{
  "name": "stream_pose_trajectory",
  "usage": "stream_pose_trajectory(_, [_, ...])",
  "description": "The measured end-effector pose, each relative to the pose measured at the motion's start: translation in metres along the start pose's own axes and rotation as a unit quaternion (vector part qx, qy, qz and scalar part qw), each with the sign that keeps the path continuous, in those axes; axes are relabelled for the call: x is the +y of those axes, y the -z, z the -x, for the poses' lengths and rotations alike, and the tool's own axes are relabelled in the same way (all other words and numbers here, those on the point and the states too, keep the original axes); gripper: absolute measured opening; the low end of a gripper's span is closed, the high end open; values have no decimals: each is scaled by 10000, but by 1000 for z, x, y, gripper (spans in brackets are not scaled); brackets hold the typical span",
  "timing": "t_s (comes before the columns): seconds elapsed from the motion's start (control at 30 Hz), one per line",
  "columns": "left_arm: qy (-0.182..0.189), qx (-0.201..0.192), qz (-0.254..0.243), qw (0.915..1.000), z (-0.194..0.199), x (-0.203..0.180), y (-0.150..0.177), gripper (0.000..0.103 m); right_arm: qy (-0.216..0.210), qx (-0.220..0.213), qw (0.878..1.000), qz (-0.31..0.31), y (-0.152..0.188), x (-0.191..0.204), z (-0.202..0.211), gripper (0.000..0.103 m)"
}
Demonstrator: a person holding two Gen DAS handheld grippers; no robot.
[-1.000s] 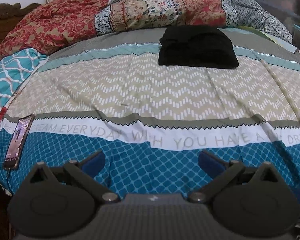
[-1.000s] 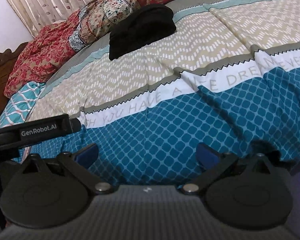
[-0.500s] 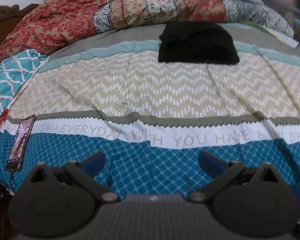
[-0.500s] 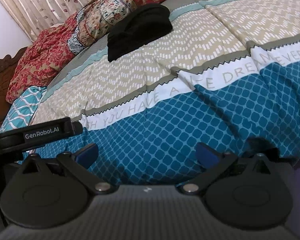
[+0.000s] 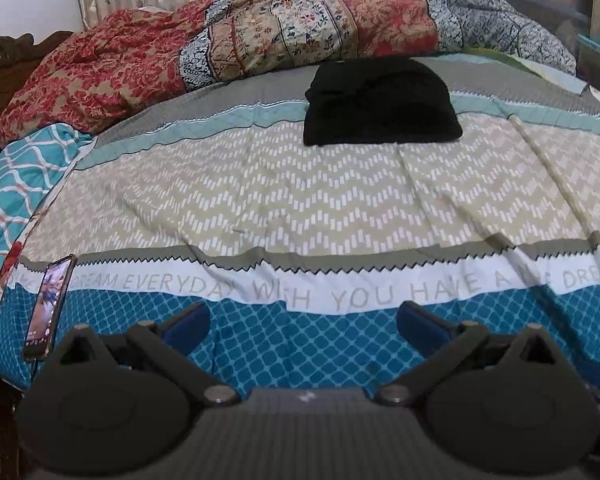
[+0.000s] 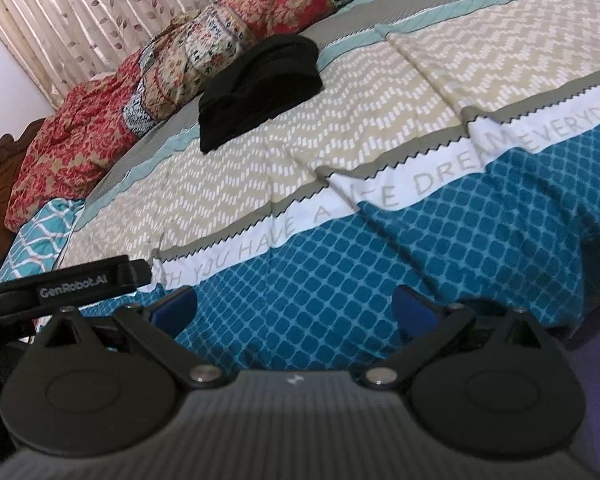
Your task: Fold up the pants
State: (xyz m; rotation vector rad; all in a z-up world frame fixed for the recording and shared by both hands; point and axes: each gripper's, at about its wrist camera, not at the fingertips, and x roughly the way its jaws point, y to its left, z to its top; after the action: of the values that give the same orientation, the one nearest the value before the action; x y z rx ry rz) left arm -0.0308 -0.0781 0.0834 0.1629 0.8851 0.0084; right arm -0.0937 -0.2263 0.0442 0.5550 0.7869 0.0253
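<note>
The bed [image 5: 300, 208], under a patterned bedspread [image 5: 340, 344] with a lettered white band, fills the space ahead of both sets of fingers, and the near blue-checked edge lies just below them. Piled quilts [image 5: 260, 40] line the far side by the curtain [image 6: 80, 12]. The black pants [image 5: 380, 104] sit well ahead of the fingers, near those quilts, as a compact dark bundle that looks already folded, though their layers cannot be made out; in the right view the pants [image 6: 260, 84] lie ahead and to the left. A phone [image 5: 48, 304] rests on the bed edge, to the left of the left fingers. The left gripper [image 5: 303, 322] has its fingers spread wide and holds nothing; the right gripper [image 6: 296, 308] is likewise wide and empty, both hovering over the near edge, well apart from the pants. If more folding is wanted, the long reach across the bed is the likely trouble: dragging fingers over the loose bedspread could bunch it and shift the bundle, a pinch might catch only the top layer so the stack slides apart, and a sweep to the left could knock the phone off the edge.
</note>
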Motion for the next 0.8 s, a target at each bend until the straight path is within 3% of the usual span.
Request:
stream_pose_trajectory(0.43, [115, -161, 17, 9998, 16, -2, -1, 103, 12, -27, 10000, -3, 0, 2, 7, 103])
stream_pose_trajectory(0.8, [69, 92, 131, 9998, 11, 3, 6, 103, 62, -36, 10000, 60, 4, 8, 9, 103])
